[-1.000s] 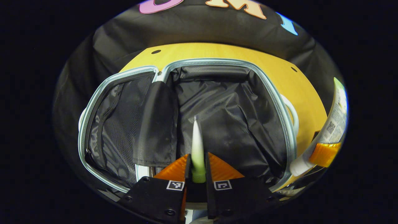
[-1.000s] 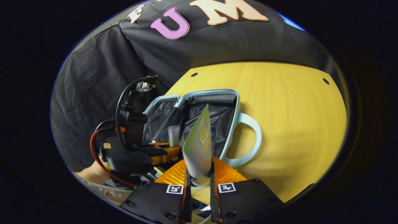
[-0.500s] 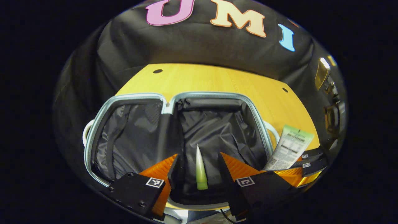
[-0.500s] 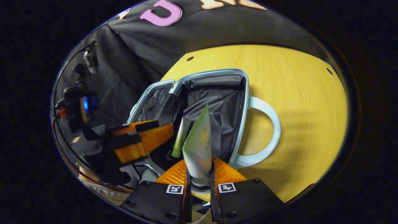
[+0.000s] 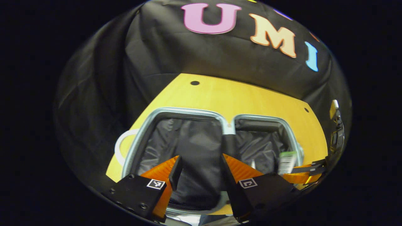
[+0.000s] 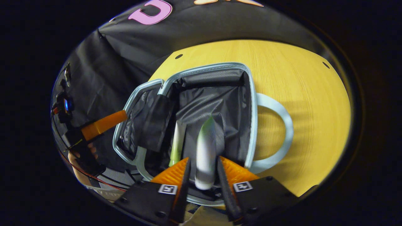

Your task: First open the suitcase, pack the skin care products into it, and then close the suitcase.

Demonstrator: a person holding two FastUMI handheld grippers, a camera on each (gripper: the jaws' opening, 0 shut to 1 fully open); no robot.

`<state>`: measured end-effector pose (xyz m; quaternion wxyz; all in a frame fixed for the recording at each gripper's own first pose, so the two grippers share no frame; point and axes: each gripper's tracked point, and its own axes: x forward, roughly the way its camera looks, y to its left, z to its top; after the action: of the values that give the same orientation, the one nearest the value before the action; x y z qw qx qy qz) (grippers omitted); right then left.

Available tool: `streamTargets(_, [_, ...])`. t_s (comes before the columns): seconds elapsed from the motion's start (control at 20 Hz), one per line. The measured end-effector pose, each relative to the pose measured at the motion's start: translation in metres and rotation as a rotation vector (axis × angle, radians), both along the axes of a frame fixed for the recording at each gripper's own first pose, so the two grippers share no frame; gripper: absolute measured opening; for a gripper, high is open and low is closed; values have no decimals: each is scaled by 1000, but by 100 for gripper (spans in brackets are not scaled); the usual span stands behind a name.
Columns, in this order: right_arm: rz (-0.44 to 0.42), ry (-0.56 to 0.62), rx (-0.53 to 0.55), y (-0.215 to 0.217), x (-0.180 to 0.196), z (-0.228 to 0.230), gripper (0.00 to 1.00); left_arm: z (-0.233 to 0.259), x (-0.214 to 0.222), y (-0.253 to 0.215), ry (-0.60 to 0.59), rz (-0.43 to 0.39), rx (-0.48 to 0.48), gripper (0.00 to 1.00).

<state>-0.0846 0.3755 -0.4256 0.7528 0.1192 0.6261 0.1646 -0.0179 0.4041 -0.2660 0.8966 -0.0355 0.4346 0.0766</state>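
Observation:
The suitcase (image 6: 251,103) lies open on the wooden table, pale blue rim around black lining; it also shows in the left gripper view (image 5: 185,112). A slim green-and-white tube (image 6: 176,141) lies inside its right half. A second, wider white-and-green tube (image 6: 205,147) stands blurred between the fingers of my right gripper (image 6: 203,159), whose jaws are spread with gaps on both sides of it. My left gripper (image 5: 200,160) is open and empty over the suitcase's left half. That wider tube (image 5: 287,160) shows far right, by the right gripper's fingers (image 5: 298,177).
The table (image 6: 307,94) is bare wood to the right of and behind the suitcase. The suitcase's pale handle (image 6: 282,131) sticks out to the right, another handle (image 5: 121,147) to the left. A hand (image 6: 83,157) holds the left gripper at the far left.
My left gripper, having dropped the slim tube, has pulled away to the left, empty. My right gripper has lowered the wider tube into the suitcase and spread its fingers.

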Motion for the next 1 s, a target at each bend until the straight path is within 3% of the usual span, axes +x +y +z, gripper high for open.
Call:
streamTargets(0.15, [-22, -80, -19, 6, 18, 6, 98, 3, -3, 50, -14, 75, 17, 72])
streamTargets(0.2, [-18, -113, -31, 6, 23, 15, 92, 3, -2, 64, -21, 92, 21, 73])
streamTargets(0.25, [-14, -150, -38, 8, 29, 20, 92, 2, -4, 81, -25, 114, 27, 73])
streamTargets(0.3, [-15, -184, -39, 11, 33, 26, 98, 2, -4, 97, -27, 134, 33, 73])
streamTargets(0.45, [-25, -263, -29, 21, 44, 45, 98, -2, -5, 146, -17, 197, 57, 76])
streamTargets(0.65, [-41, -307, -59, 18, 43, 52, 98, -21, -7, 190, 30, 239, 47, 93])
streamTargets(0.7, [-48, -309, -72, 13, 43, 52, 98, -32, -5, 197, 49, 239, 34, 94])
streamTargets(0.75, [-56, -309, -85, 9, 42, 52, 92, -43, -5, 201, 66, 236, 19, 94])
streamTargets(0.8, [-65, -309, -97, 5, 42, 51, 98, -55, -5, 205, 94, 232, 7, 94])
streamTargets(0.95, [-98, -315, -128, -7, 42, 55, 98, -91, -17, 215, 210, 206, -8, 94])
streamTargets(1.0, [-106, -316, -131, -9, 43, 56, 92, -98, -14, 217, 222, 196, -20, 92])
